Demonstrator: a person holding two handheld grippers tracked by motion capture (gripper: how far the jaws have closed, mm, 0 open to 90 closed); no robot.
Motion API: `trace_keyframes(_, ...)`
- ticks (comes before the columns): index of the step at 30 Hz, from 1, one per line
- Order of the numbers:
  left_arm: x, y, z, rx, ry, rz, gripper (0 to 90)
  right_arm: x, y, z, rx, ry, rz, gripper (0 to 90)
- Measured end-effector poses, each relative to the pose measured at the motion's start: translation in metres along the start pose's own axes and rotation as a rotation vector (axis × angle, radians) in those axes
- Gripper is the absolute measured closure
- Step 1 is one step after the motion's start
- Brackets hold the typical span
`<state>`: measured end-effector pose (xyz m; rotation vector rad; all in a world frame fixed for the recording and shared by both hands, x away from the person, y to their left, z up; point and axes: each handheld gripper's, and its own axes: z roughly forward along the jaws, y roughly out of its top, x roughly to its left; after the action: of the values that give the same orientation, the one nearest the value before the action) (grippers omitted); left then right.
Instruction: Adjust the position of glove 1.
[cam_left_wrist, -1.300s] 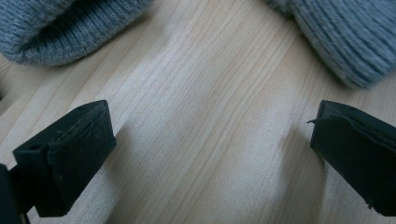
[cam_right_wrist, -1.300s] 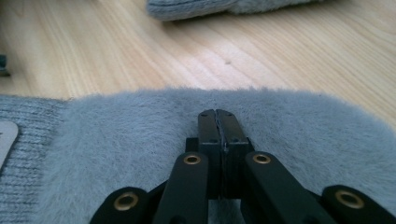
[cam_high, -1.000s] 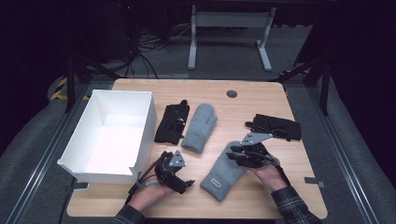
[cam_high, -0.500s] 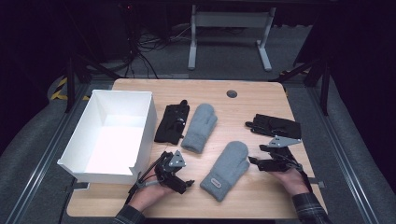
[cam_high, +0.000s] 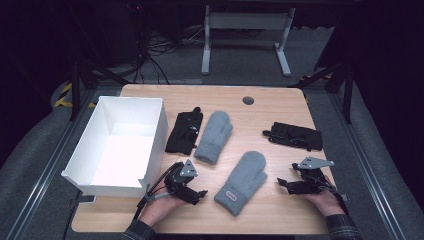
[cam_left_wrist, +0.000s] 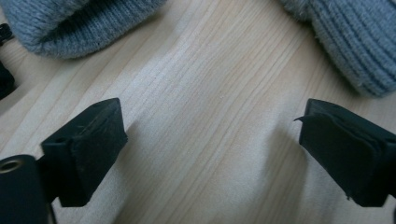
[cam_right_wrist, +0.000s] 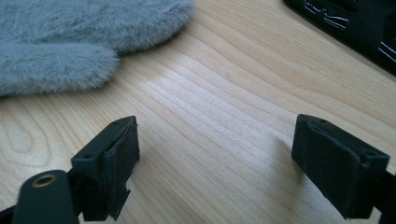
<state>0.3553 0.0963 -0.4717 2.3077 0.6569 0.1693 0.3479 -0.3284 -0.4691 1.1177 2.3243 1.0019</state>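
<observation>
— Two grippers, both with nothing between the jaws, is that right?

— Yes. My left gripper (cam_high: 199, 194) sits low at the near edge of the worktop (cam_high: 280, 100), just beside the near corner of the white box (cam_high: 112, 177). Its jaws stand apart over bare wood and have just been closing a little. My right gripper (cam_high: 283, 183) is near the right edge, and its jaws have just been opening wide, again with only wood between them.

— So which step are you in?

— I'd judge the near grey mitten (cam_high: 243, 181) has just been set down. It lies flat between my two grippers, cuff toward me, touching neither. In the right gripper view its furry thumb (cam_right_wrist: 56, 63) is well ahead of my jaws and to their left.

— And farther out?

— A second grey mitten (cam_high: 214, 136) lies past it, side by side with a black glove (cam_high: 184, 132) that is next to the box. Another black glove (cam_high: 294, 135) rests beyond my right gripper, apart from everything else.

— What does the next move call for?

— Probably pairing or boxing. My right gripper would need to reach forward for that lone black glove, come down over an edge of it, and close on the fabric without pinching the worktop.
</observation>
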Motion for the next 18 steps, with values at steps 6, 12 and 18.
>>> trace_keyframes(6, -0.005, 0.012, -0.009, -0.013, 0.014, -0.039, 26.5, 0.000, 0.000, 0.000, 0.002, -0.002, 0.000, 14.3)
trace_keyframes(12, -0.001, 0.035, -0.015, -0.031, 0.046, -0.079, 59.7, 0.000, 0.000, 0.000, 0.002, -0.002, 0.001, 14.3)
trace_keyframes(18, 0.008, 0.060, -0.010, -0.035, 0.061, -0.077, 85.7, 0.000, 0.000, 0.000, 0.001, -0.002, 0.002, 14.3)
